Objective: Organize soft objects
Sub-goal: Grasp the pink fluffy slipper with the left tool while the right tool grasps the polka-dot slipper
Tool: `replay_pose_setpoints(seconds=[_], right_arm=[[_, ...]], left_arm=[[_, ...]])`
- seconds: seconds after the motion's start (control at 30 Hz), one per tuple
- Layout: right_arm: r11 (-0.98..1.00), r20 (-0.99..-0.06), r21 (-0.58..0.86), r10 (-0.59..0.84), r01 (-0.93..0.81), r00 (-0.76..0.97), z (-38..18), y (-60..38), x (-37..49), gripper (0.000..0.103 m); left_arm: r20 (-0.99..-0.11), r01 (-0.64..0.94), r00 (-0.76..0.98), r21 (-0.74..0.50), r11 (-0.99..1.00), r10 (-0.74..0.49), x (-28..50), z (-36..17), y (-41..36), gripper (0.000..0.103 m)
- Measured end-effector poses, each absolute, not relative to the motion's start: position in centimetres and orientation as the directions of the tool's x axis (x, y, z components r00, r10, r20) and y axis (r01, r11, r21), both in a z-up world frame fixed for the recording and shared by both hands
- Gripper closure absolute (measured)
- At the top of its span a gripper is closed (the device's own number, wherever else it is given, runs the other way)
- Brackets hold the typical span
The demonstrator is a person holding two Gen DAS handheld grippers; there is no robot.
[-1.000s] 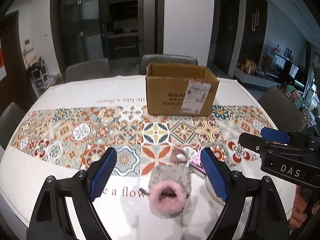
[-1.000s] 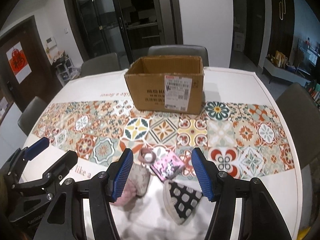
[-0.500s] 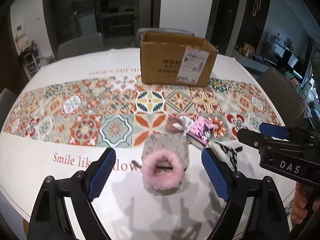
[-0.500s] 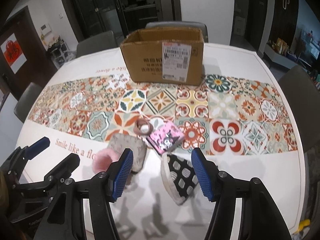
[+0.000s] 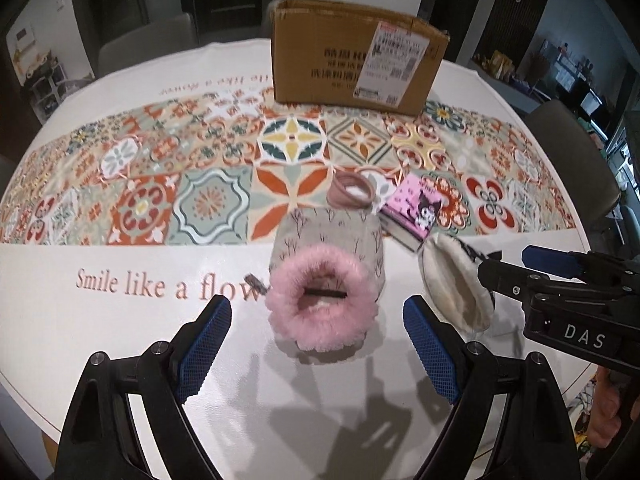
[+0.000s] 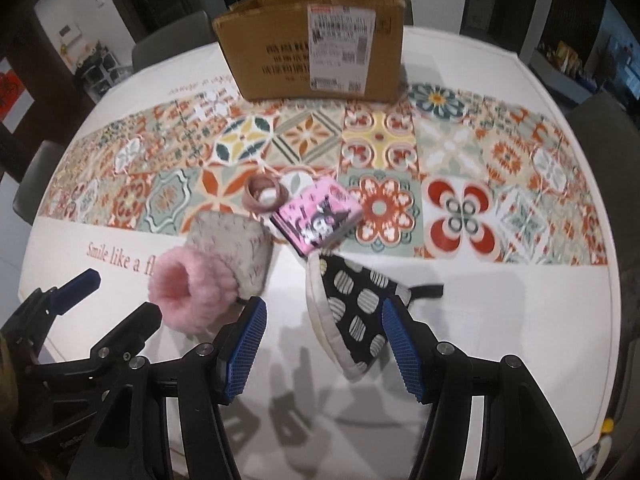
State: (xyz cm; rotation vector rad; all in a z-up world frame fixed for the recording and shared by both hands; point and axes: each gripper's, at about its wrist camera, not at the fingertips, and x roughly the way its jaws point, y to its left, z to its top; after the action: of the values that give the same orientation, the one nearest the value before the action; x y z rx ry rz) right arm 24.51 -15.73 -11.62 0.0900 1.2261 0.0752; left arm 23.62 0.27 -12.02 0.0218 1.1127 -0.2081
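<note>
A grey pouch with a pink fluffy rim (image 5: 325, 276) lies on the table just ahead of my open, empty left gripper (image 5: 316, 328); it also shows in the right wrist view (image 6: 212, 276). A black-and-white dotted mitt (image 6: 352, 312) lies between the fingers of my open, empty right gripper (image 6: 322, 338); its pale underside shows in the left wrist view (image 5: 452, 284). A pink hair band (image 6: 264, 196) and a pink cartoon packet (image 6: 318, 218) lie just beyond. An open cardboard box (image 6: 316, 60) stands at the far side.
The round table (image 5: 100, 340) has a patterned tile-print runner across the middle and a white near edge. Chairs stand around the far side (image 5: 148, 40) and at the right (image 6: 604, 128). The right gripper's body (image 5: 576, 300) is at the left view's right edge.
Both grippers have come down and forward toward the table; the pouch and mitt now sit closer, between the fingers. Nothing on the table has moved.
</note>
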Motion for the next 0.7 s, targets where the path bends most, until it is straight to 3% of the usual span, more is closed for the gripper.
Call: replay_pose_setpoints(seconds=[0.7], right_arm=[[1.000,-0.975,0.021,0.020,0.002,0.220,-16.1,-16.0,25.5,0.041]], left_arm=[[-0.944,0.186,0.296,-0.091,0.978,-0.145,25.5,-17.5,-0.3,0.015]])
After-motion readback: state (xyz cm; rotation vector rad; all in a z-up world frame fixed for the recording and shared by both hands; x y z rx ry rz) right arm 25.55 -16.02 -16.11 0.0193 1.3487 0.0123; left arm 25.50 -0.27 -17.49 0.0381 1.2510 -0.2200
